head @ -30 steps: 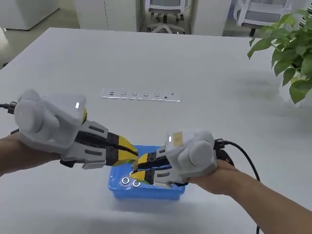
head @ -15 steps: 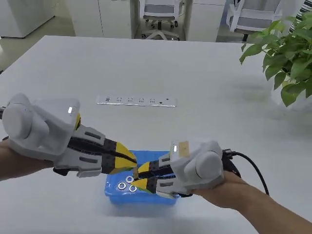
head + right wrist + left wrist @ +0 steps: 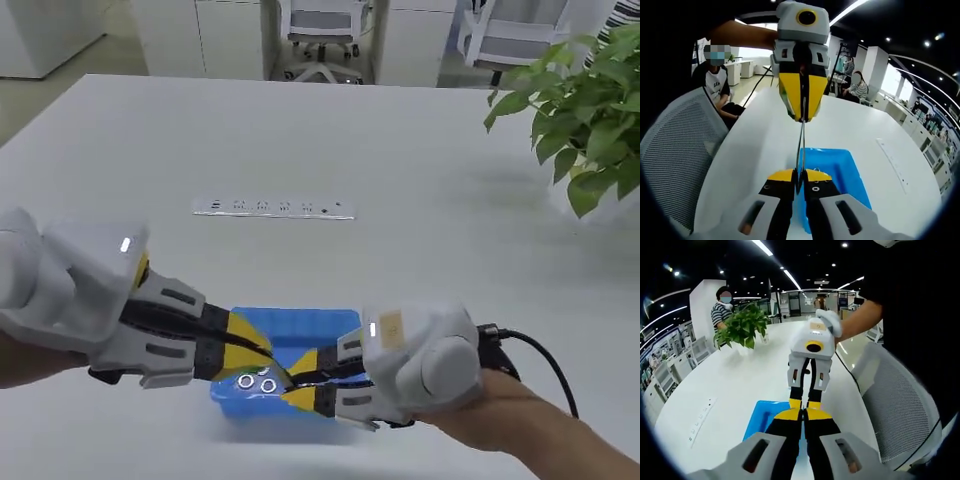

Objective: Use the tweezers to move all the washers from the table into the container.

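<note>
A white table [image 3: 300, 130] is seen from above, with a shallow blue container [image 3: 300, 320] near its front edge. Three washers [image 3: 256, 381] – small silver rings – lie close together on the container's floor at its near left. More may be hidden under the grippers, which cover much of its near side.

The left gripper [image 3: 262, 350] and the right gripper [image 3: 293, 380] are held tip to tip just above the container. In the right gripper view, the tweezers [image 3: 801, 145] are seen as a thin metal line. They run from between the right gripper's [image 3: 799, 175] jaws up into the jaws of the left gripper [image 3: 802, 117], over the container [image 3: 832, 160]. Both pairs of jaws appear clenched on the tweezers. In the left gripper view, the left gripper's [image 3: 802, 414] own jaws are pressed together, the right gripper [image 3: 806, 404] is met head-on, and the container [image 3: 760, 415] lies below.

No loose washers can be made out on the visible table, though the patch under the grippers is hidden. Farther back a power strip [image 3: 272, 208] is laid flat, and a plant [image 3: 585, 110] stands at the right.

The task is judged to be at or near its end – with the washers gathered in the container, little or nothing appears left to be moved.
</note>
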`<state>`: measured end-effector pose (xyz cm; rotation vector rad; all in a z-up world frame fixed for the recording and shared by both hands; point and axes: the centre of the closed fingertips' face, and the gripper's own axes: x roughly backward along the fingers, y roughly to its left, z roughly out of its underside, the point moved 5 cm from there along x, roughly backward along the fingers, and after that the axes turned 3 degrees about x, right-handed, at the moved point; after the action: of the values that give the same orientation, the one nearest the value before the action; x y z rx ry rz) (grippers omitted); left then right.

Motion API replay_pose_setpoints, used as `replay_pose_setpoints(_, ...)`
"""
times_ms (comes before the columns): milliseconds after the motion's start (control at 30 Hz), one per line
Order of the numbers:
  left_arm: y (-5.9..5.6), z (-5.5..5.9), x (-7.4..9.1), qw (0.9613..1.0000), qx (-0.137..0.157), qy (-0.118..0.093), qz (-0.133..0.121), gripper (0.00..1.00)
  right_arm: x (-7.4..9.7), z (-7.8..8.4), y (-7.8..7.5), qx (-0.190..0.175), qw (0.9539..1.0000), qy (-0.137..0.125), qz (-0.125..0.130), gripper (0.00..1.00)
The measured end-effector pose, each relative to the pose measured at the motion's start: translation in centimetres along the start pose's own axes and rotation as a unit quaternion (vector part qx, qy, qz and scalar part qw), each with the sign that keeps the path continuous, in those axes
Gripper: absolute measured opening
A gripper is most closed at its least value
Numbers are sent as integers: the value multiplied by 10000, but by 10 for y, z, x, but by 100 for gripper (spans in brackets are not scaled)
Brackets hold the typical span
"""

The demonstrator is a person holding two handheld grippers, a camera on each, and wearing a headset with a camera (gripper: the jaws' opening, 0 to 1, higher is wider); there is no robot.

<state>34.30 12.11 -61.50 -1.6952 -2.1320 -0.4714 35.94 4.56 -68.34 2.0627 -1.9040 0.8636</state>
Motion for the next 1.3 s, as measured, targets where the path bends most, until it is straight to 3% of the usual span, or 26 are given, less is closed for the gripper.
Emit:
replay_pose_setpoints(333, -13, 18, -4, 9998, 141, 151, 63, 5, -4, 10, 16, -41, 9998, 184, -80, 8)
replay_pose_setpoints(533, -21, 35, -6, 9991, 261, 323, 52, 5, -7, 18, 27, -72, 9993, 336, -154, 8)
replay_pose_setpoints(833, -30, 61, -12, 9970, 356, 677, -68, 5, -13, 28, 38, -93, 9981, 546, -271, 8)
replay_pose_setpoints(1167, -39, 91, -26, 9926, 439, 1132, -13, 5, -21, 43, 50, -192, 9954, 813, -474, 8)
replay_pose_setpoints(1300, -41, 98, -30, 9915, 498, 1200, 28, 5, -22, 48, 54, -266, 9942, 880, -550, 8)
